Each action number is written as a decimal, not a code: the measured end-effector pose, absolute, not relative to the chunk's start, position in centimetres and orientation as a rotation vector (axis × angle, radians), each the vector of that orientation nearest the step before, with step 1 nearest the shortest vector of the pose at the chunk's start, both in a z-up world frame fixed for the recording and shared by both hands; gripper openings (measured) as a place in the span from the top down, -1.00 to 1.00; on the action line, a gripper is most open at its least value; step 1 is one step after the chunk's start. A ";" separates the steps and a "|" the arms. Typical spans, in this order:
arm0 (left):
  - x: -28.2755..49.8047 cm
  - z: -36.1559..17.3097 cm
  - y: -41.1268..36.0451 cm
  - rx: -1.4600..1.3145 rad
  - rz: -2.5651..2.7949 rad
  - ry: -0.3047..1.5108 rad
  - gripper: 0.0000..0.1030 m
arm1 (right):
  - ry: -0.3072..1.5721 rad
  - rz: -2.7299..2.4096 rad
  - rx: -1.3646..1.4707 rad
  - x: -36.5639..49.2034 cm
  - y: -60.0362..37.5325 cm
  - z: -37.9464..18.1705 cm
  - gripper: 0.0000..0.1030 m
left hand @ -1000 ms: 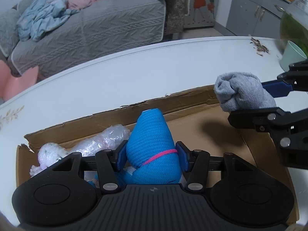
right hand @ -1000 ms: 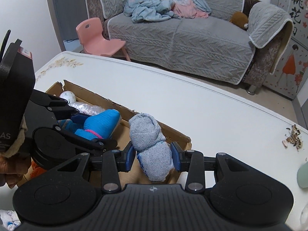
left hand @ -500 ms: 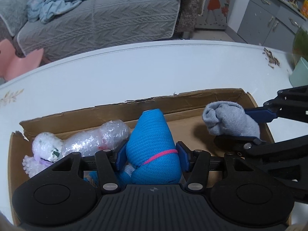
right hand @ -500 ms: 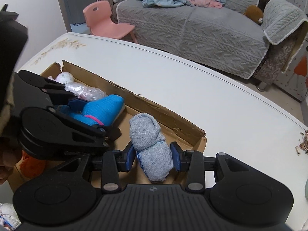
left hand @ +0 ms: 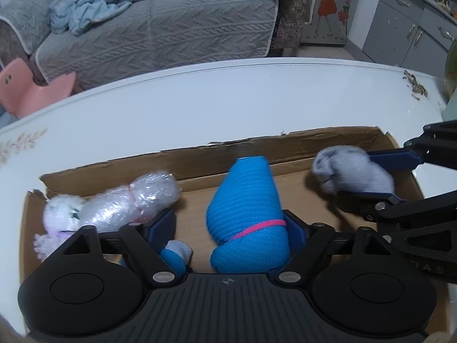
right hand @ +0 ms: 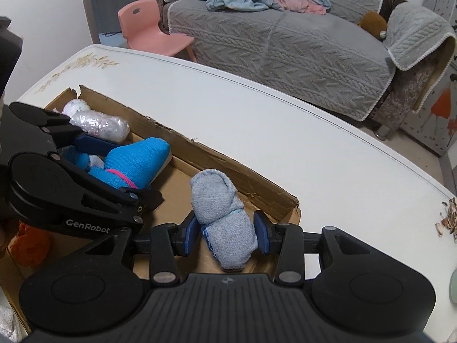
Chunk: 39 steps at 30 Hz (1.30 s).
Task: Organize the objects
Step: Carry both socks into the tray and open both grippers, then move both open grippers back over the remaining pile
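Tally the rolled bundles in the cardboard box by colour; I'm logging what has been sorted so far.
Blue sock roll: 1
Grey sock roll: 1
Clear-wrapped white bundle: 1
Orange item, partly hidden at the box's near edge: 1
Total: 4

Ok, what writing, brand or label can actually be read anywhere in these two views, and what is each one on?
"GenRobot": white letters on the black body of the left gripper, seen in the right wrist view.
"DAS": faint letters, cut off at the frame edge, on the black body of the right gripper, seen in the left wrist view.
Nothing readable on the cardboard box, the blue sock roll or the grey sock roll.
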State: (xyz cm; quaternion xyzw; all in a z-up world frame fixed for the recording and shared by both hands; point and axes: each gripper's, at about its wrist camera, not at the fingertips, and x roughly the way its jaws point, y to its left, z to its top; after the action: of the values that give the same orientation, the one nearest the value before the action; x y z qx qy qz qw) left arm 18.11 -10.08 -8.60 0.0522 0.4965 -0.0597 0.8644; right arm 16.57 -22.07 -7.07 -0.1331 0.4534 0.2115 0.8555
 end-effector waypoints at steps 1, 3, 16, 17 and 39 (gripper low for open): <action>18.1 -8.7 -10.0 0.111 -0.124 1.038 -0.68 | 0.952 0.445 -0.284 16.5 -22.0 -7.1 0.21; 18.1 -8.7 -10.0 0.105 -0.120 1.038 -0.68 | 0.950 0.445 -0.287 16.5 -21.8 -7.0 0.18; 18.3 -8.4 -9.9 0.080 -0.123 1.066 -0.80 | 0.932 0.427 -0.327 16.4 -22.2 -6.2 0.12; 18.2 -8.3 -9.9 0.080 -0.126 1.069 -0.81 | 0.932 0.430 -0.325 16.3 -22.3 -6.1 0.12; 13.6 -2.5 -8.2 0.039 -0.104 1.129 -0.98 | 0.900 0.433 -0.188 12.5 -22.1 -1.4 -0.59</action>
State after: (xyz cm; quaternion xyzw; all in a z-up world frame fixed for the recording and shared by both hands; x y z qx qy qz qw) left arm 13.59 -8.16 -2.46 0.0185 0.5346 -0.0492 0.8435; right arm 12.52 -22.14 -1.44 -0.0900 0.4309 0.2073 0.8736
